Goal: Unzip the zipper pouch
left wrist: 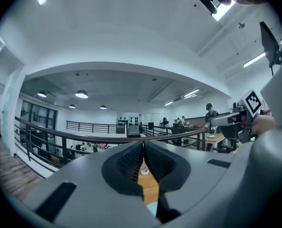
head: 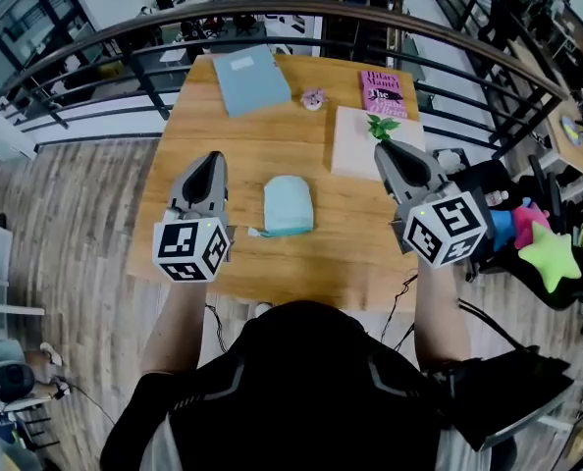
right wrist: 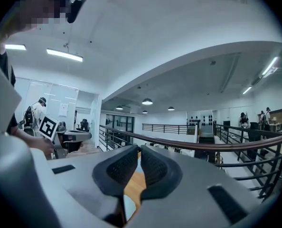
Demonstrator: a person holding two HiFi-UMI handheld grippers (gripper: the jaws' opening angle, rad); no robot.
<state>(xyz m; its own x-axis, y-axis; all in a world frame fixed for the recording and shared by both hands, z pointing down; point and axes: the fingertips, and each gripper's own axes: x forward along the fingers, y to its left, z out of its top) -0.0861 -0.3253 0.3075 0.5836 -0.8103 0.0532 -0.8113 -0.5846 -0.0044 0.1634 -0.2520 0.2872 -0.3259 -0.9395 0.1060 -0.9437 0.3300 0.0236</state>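
Zipper pouch: we saw pale aqua.
Table: we saw honey-coloured woodgrain.
Folder: we noted dusty blue.
Book: we noted a magenta cover.
Star toy: we saw neon green.
Left gripper, Right gripper: we saw grey, with black-and-white square markers.

Left gripper, right gripper: held level, jaws together, empty.

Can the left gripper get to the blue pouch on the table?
Probably yes. The blue pouch lies in the open on the table, nothing between it and the left gripper, whose jaws are shut.
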